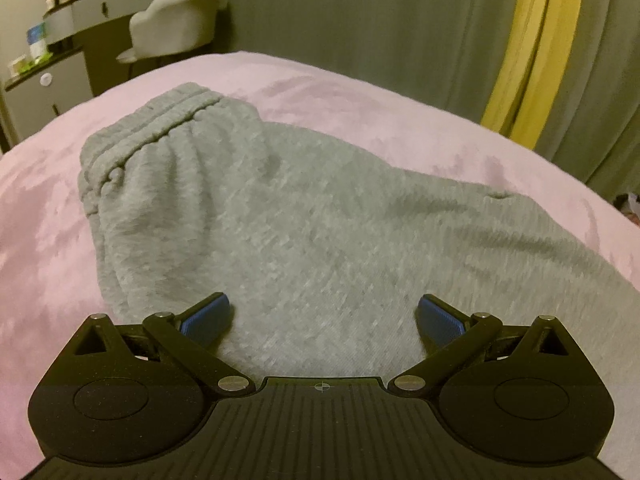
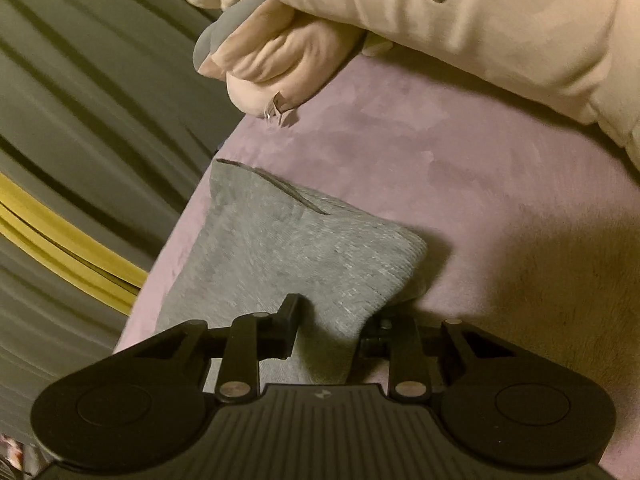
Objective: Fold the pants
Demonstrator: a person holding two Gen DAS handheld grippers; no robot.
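Note:
Grey sweatpants [image 1: 256, 216] lie on a pink bed cover [image 1: 40, 240], waistband [image 1: 152, 132] at the far left, legs running right. My left gripper [image 1: 324, 316] is open, its blue pads [image 1: 208, 316] spread wide just above the cloth near its front edge. In the right wrist view the leg end of the pants [image 2: 280, 248] lies folded near the bed's left edge. My right gripper [image 2: 334, 320] is closed on a fold of this grey cloth, which bunches between the fingers.
A cream pillow [image 2: 460, 20] with dark lettering lies at the far end of the bed cover [image 2: 480, 184]. Grey and yellow curtains [image 1: 520, 52] hang beyond the bed. A desk with a white chair [image 1: 176, 24] stands at the far left.

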